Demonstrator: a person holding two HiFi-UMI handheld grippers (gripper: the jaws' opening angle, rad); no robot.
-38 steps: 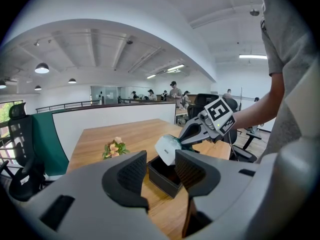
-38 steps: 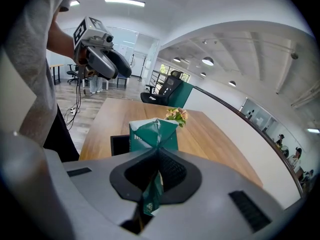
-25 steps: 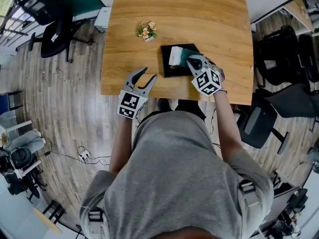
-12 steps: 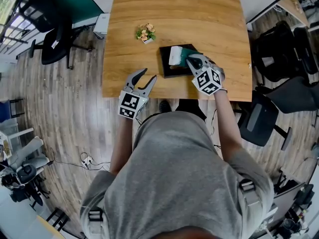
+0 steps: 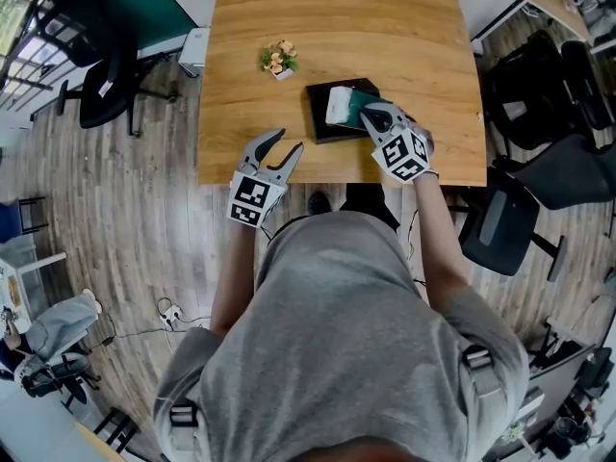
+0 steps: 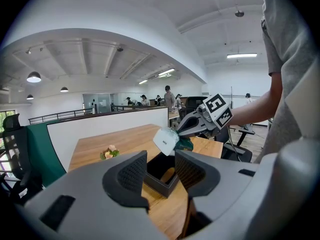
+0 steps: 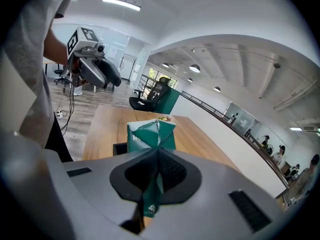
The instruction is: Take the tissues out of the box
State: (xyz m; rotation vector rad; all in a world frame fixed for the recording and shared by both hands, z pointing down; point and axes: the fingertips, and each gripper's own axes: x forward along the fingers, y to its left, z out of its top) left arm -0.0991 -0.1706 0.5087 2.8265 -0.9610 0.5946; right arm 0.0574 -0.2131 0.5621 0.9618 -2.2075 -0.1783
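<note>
Pinching right hand-held gripper [image 5: 369,115]: jaws pressed together on a fold of the tissue pack [image 5: 339,104].
Left hand-held gripper [image 5: 289,141]: jaws spread apart, nothing between them, at the table [image 5: 337,17] edge.
Tissue pack: green and white, crumpled, held just above the black box [image 5: 322,131].
</note>
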